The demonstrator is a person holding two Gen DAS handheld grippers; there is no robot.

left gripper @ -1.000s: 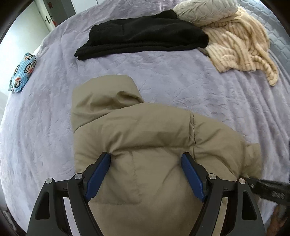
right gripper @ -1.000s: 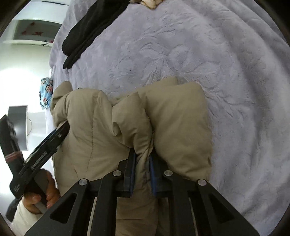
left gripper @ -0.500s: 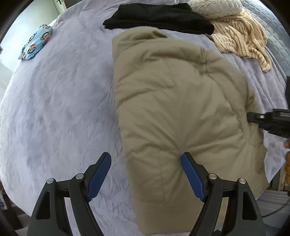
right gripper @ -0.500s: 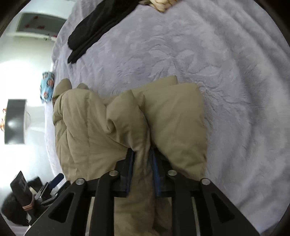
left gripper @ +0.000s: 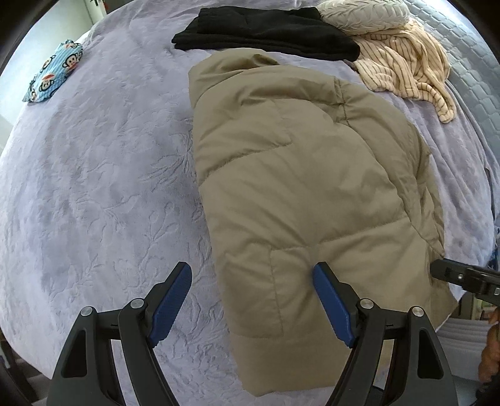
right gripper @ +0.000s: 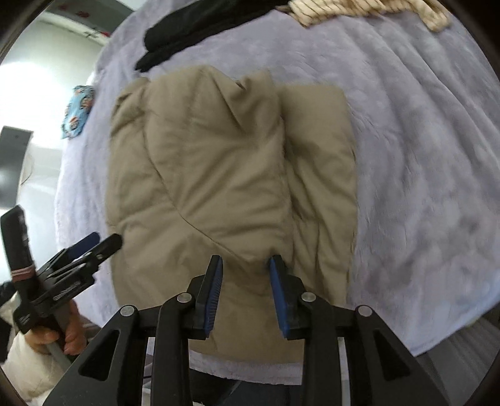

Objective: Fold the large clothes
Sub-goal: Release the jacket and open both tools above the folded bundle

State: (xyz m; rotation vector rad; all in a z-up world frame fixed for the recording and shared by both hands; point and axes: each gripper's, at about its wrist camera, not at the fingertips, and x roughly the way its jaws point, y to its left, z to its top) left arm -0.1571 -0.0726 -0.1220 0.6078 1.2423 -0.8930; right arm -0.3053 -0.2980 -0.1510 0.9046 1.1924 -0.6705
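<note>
- My left gripper (left gripper: 251,281) has its fingers spread wide with nothing between them; I see only bedspread and the jacket's near edge through the gap.
- The tan puffer jacket (left gripper: 300,187) lies folded on the lavender bedspread (left gripper: 93,175). It runs from just ahead of my left gripper's right finger (left gripper: 331,299) away toward the far side, with its long left edge roughly in line with the middle of the gap.
- The left finger (left gripper: 172,296) hangs over bare bedspread, apart from the jacket.
- My right gripper (right gripper: 245,264) stands partly open, a moderate gap between the blue pads (right gripper: 212,290). A fold of the jacket (right gripper: 203,175) sits right at the fingertips; I cannot tell whether the pads touch it, but they are not pressed on it.
- From the right wrist view, the jacket spreads ahead of both fingers, with a narrower folded panel lying ahead and to the right of the right finger.
- Beyond the jacket's far end lies a black garment (left gripper: 265,31), and to the right of that a cream striped garment (left gripper: 406,68) with a pale cushion (left gripper: 362,15) at its far side.
- Far ahead and left of my left gripper sits a small blue cartoon-print pouch (left gripper: 53,75).
- The left gripper (right gripper: 78,259) shows at the left edge of the right wrist view, just beside the jacket's left edge.
</note>
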